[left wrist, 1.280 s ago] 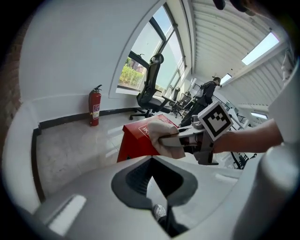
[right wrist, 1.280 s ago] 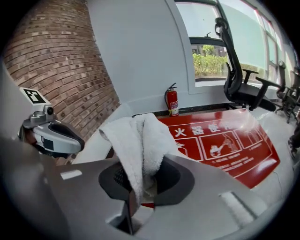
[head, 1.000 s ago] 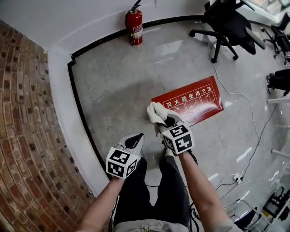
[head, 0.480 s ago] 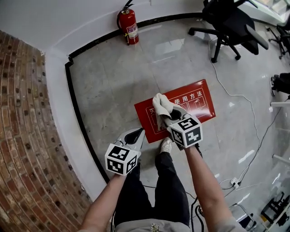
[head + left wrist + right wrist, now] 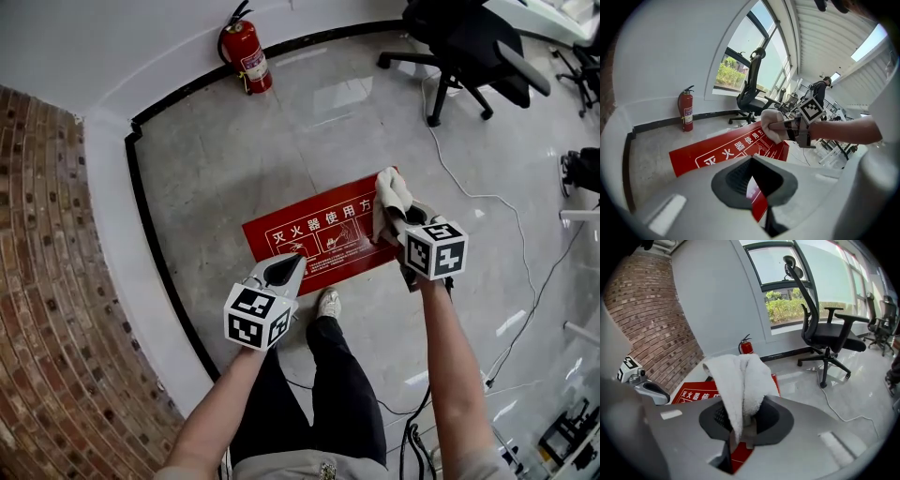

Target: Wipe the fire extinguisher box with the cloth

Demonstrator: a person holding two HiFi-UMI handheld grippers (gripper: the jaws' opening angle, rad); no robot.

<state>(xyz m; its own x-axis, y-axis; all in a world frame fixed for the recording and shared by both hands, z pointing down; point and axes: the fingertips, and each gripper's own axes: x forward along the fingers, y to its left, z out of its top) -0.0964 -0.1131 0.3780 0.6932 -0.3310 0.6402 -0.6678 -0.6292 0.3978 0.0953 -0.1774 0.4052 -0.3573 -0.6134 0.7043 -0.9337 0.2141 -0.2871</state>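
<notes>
Cloth (image 5: 390,190) clamped in right gripper (image 5: 401,217), held at right end of red box (image 5: 305,236), left gripper (image 5: 284,269) seemingly closed on nothing, above near edge.

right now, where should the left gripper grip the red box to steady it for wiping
Probably the near long edge of the fire extinguisher box, at its left end, coming from the person's side: that straight edge faces the left gripper, and the right gripper holds the cloth at the right end.

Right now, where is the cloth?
In the head view the cloth sits right of centre, clamped in the right claw over the right end of the fire extinguisher box.
</notes>
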